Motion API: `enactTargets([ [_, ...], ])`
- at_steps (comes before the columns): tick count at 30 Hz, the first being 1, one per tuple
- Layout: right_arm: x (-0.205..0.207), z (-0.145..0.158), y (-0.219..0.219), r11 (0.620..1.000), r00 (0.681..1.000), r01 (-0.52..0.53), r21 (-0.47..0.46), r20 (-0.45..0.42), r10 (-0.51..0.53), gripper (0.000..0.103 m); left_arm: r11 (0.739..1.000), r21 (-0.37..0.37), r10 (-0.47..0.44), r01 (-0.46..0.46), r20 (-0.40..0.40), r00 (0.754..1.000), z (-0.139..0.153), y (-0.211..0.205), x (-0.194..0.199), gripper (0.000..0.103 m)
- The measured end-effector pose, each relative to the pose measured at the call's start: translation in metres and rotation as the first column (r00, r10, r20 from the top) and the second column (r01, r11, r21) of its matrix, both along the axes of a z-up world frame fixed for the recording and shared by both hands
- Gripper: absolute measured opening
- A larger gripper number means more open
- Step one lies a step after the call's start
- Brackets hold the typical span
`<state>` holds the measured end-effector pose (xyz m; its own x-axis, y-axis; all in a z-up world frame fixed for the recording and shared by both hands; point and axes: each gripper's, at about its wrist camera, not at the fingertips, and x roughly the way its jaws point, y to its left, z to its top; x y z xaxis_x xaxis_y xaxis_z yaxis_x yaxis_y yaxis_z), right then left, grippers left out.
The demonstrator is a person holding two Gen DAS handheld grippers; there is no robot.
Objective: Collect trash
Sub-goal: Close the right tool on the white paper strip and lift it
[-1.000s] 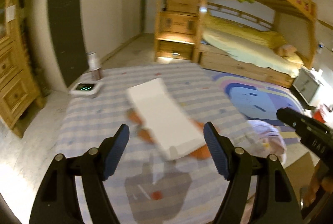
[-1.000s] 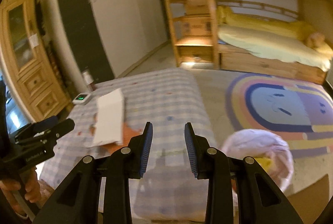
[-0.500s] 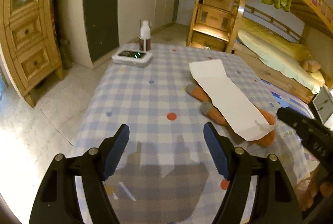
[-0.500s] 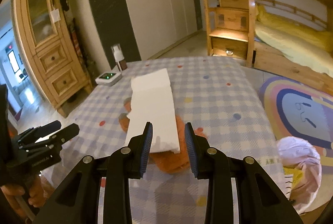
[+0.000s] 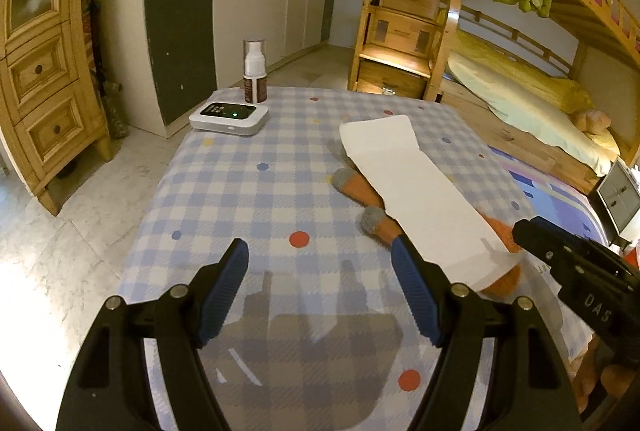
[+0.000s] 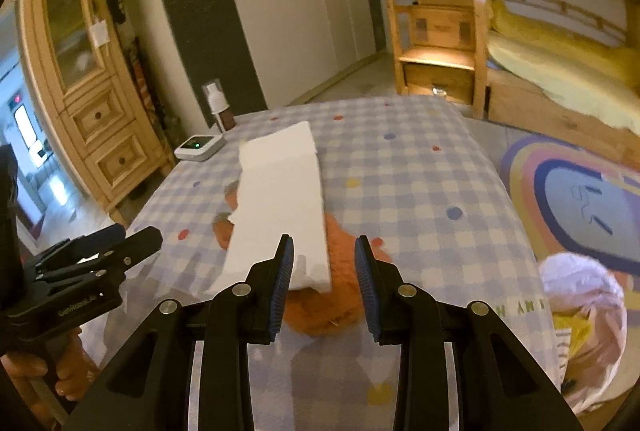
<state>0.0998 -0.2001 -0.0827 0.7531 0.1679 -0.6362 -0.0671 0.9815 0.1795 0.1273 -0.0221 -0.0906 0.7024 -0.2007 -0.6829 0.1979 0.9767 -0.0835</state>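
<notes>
A long white paper strip [image 5: 416, 191] lies across an orange plush toy [image 5: 360, 187] on the blue checked tablecloth [image 5: 248, 191]. My left gripper [image 5: 318, 247] hovers open over bare cloth, left of the paper's near end, with nothing between its fingers. My right gripper [image 6: 324, 243] stands open to a narrower gap above the paper's [image 6: 280, 191] near end and the toy [image 6: 332, 307], gripping nothing. Each gripper shows in the other's view: the right gripper [image 5: 528, 235] at the right edge, the left gripper [image 6: 138, 237] at the lower left, held by a hand.
A white device with a green light [image 5: 229, 115] and a spray bottle [image 5: 254, 71] stand at the table's far left corner. A white plastic bag [image 6: 580, 295] with something yellow in it sits on the floor right of the table. A wooden cabinet [image 5: 36, 91] stands left, and a bunk bed [image 5: 520, 91] behind.
Both views have swung left and down onto the table and then settled. The paper, once close in front of the left fingers, now lies to their right. Both jaws kept their gaps.
</notes>
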Motion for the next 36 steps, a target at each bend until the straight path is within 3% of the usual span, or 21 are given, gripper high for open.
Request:
enactTargets([
  [4,0.014,-0.008,0.01,0.999,0.999,-0.033,-0.009,-0.043,0.033,0.034,1.0,0.006,0.028,-0.028,-0.007,1.0,-0.001,0.005,0.004,0.072],
  [11,0.02,-0.021,0.026,0.994,0.995,-0.067,-0.089,-0.078,0.06,0.056,0.999,0.006,0.04,-0.04,-0.013,0.999,-0.001,0.011,0.005,0.072],
  [15,0.018,-0.026,0.038,0.981,0.994,-0.082,-0.178,-0.079,0.069,0.06,0.999,0.007,0.039,-0.039,-0.014,0.999,-0.002,0.011,0.005,0.072],
  [18,0.012,-0.023,0.043,0.973,0.996,-0.083,-0.216,-0.05,0.074,0.046,0.999,0.011,0.04,-0.039,-0.017,0.999,-0.003,0.013,0.004,0.072],
  [20,0.009,-0.017,0.038,0.981,0.996,-0.084,-0.176,-0.019,0.082,0.022,0.999,0.011,0.041,-0.041,-0.018,0.999,-0.004,0.013,0.004,0.072],
  [23,0.003,-0.007,0.028,0.991,0.995,-0.084,-0.105,0.037,0.089,0.009,0.999,0.015,0.041,-0.041,-0.019,0.999,-0.005,0.013,0.005,0.072],
  [27,-0.012,0.019,0.005,0.996,0.985,-0.082,0.039,0.155,0.075,0.0,0.999,0.02,0.032,-0.031,-0.019,0.999,-0.006,0.01,0.005,0.072],
  [33,-0.028,0.048,-0.022,0.997,0.965,0.079,-0.009,0.252,-0.074,0.0,0.999,0.032,-0.003,0.004,-0.018,1.0,-0.007,-0.005,0.002,0.072],
  [36,-0.026,0.047,-0.031,0.988,0.969,0.142,-0.061,0.21,-0.126,0.0,0.999,0.03,-0.019,0.02,-0.019,1.0,-0.008,-0.012,0.001,0.072],
])
